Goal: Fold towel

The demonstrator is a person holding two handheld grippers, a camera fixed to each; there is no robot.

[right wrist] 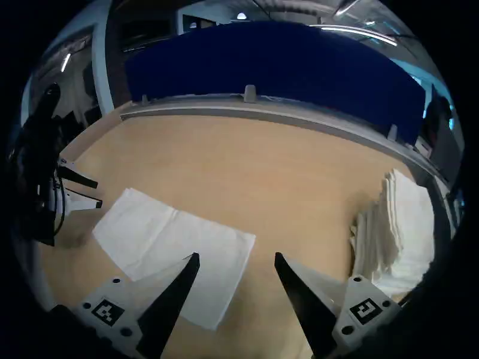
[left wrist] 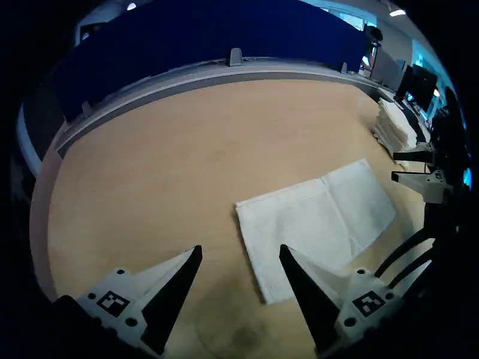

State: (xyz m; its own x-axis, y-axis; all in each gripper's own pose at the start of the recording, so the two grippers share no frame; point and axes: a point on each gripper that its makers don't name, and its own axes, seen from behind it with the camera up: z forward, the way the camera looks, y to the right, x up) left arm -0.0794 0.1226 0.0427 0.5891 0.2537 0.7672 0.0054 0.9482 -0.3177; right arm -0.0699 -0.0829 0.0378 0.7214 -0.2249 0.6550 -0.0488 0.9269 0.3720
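Closest to me, my left gripper [left wrist: 239, 250] stands released, its two fingers spread wide with nothing between them; one finger crosses in front of the near edge of the towel [left wrist: 317, 221]. My right gripper [right wrist: 236, 256] is likewise released, fingers apart and holding nothing, one finger overlapping the towel's near corner. I see the towel lying flat on the table [left wrist: 167, 155], white, with a crease across it, between the two grippers. Near the table's right edge sits a stack [right wrist: 401, 233] of folded white cloths, well apart from the towel. Along the table's far side runs a blue divider [right wrist: 269, 66]
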